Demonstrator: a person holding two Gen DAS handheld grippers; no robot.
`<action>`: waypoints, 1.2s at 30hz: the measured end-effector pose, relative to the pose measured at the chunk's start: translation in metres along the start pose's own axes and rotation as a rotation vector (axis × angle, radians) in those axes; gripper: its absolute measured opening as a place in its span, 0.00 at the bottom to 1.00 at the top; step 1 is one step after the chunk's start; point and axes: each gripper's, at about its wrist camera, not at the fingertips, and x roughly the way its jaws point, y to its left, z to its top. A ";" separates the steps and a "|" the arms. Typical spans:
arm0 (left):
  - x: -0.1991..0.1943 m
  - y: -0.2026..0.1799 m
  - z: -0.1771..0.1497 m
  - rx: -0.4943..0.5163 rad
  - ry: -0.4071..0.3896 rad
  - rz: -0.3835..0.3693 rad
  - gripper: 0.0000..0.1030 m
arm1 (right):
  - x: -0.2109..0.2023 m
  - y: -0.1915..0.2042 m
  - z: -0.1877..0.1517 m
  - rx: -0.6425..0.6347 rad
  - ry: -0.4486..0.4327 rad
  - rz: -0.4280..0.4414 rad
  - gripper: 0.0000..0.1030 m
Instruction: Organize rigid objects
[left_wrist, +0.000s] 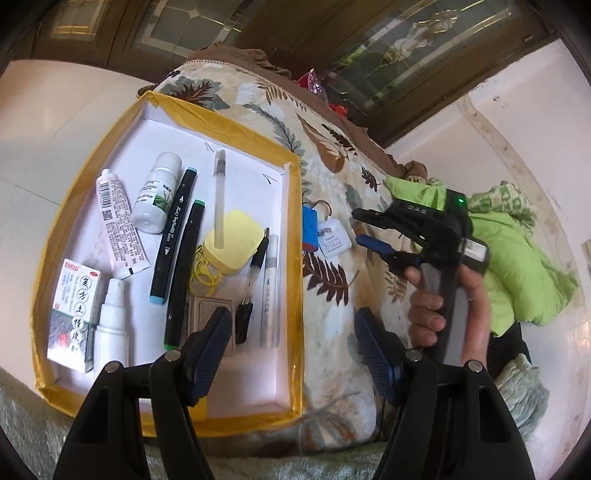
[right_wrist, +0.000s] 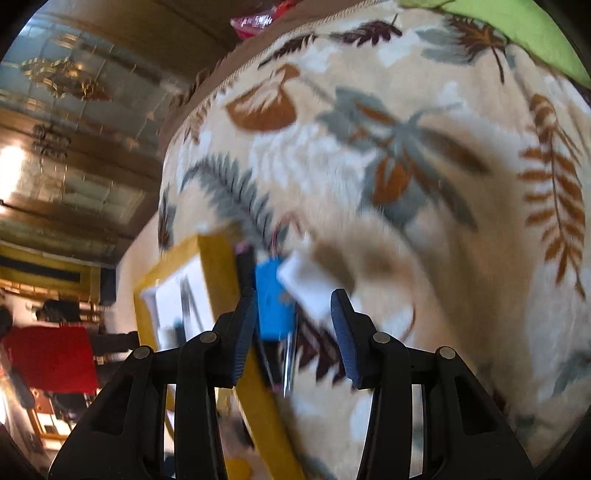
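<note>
A yellow-rimmed tray (left_wrist: 293, 229) with a white floor lies on a leaf-patterned blanket (left_wrist: 332, 155). It holds markers (left_wrist: 173, 236), pens, tubes, a white bottle (left_wrist: 157, 194), a medicine box (left_wrist: 72, 314) and a yellow case (left_wrist: 229, 245). A blue block (left_wrist: 310, 230) and a white tag (left_wrist: 334, 240) lie on the blanket just right of the tray. My left gripper (left_wrist: 293, 341) is open and empty above the tray's right rim. My right gripper (left_wrist: 360, 229) is open beside the white tag; in its own blurred view the right gripper (right_wrist: 293, 330) frames the blue block (right_wrist: 275, 299) and the white tag (right_wrist: 308, 284).
A green garment (left_wrist: 517, 258) lies on the blanket at the right. A pale green towel (left_wrist: 524, 391) lies near the front right. The yellow tray rim (right_wrist: 218, 266) also shows in the right wrist view. White floor surrounds the blanket.
</note>
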 end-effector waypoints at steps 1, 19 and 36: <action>0.002 0.001 0.000 0.003 0.000 -0.001 0.67 | 0.007 0.002 0.003 -0.011 0.009 -0.006 0.40; 0.000 -0.005 -0.001 0.039 -0.017 0.016 0.67 | 0.031 0.009 0.001 -0.165 0.115 -0.158 0.27; 0.006 -0.039 0.016 0.072 0.009 0.038 0.67 | -0.006 0.011 -0.001 -0.118 0.021 -0.060 0.26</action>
